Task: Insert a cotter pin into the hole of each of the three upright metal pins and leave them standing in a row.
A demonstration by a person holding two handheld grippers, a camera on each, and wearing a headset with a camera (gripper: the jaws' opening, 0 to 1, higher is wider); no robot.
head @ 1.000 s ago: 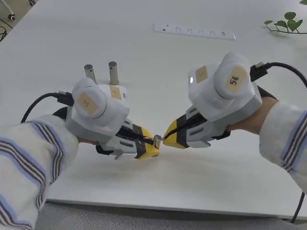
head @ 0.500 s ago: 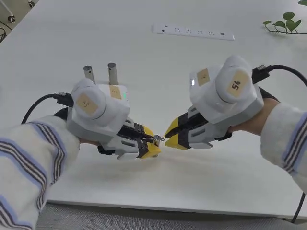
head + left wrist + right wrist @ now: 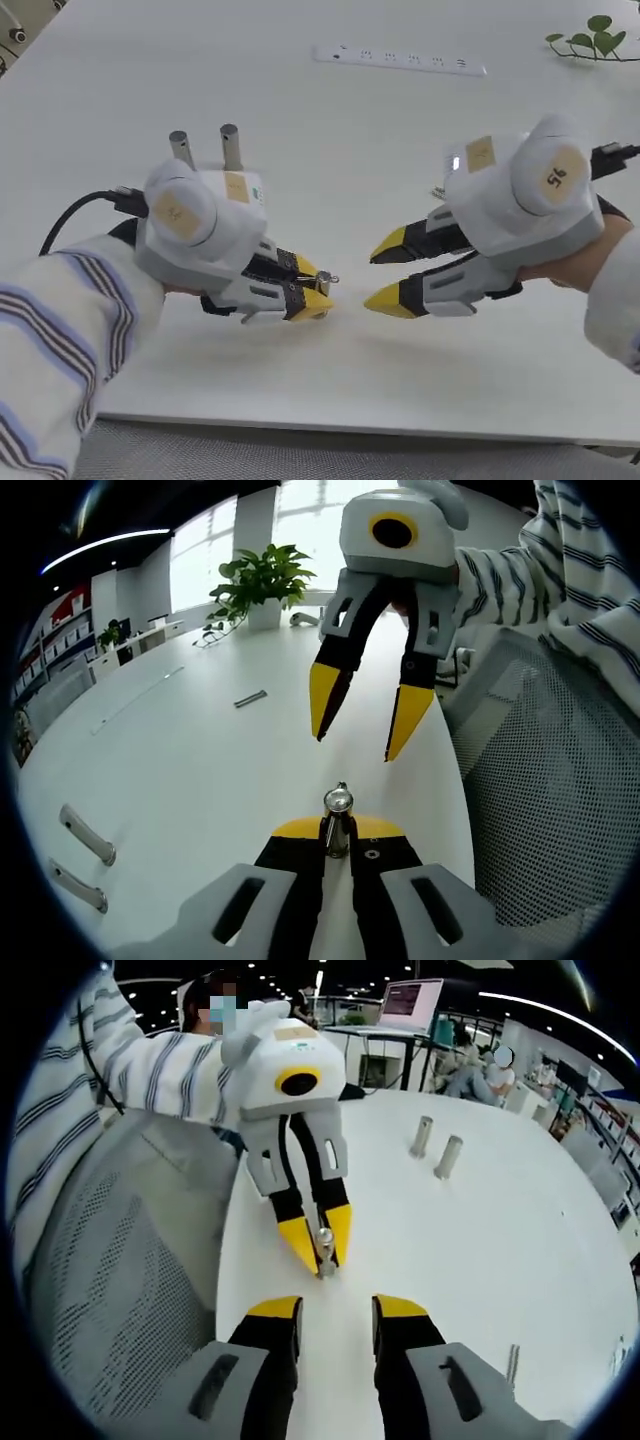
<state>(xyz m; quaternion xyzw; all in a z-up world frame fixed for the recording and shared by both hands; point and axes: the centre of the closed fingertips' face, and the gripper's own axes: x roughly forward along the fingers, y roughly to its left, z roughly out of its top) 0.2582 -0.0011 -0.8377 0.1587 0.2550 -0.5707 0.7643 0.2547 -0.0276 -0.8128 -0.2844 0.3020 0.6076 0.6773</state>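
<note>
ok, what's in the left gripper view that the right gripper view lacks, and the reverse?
The left gripper view has the plant by the windows. The right gripper view has a lit screen and people beyond the table. Shared: the left tool shut on a metal pin, the open right tool, and that white table. The two standing pins seem to sit at the left gripper view's edge too.

Right tongs (image 3: 337, 1310) rise from the bottom, yellow tips parted. Facing them, left tongs (image 3: 322, 1248) are clamped on a small metal pin (image 3: 324, 1239) above the white bench (image 3: 500, 1250). Beyond, two upright pins (image 3: 421, 1136) (image 3: 447, 1157) stand side by side.
</note>
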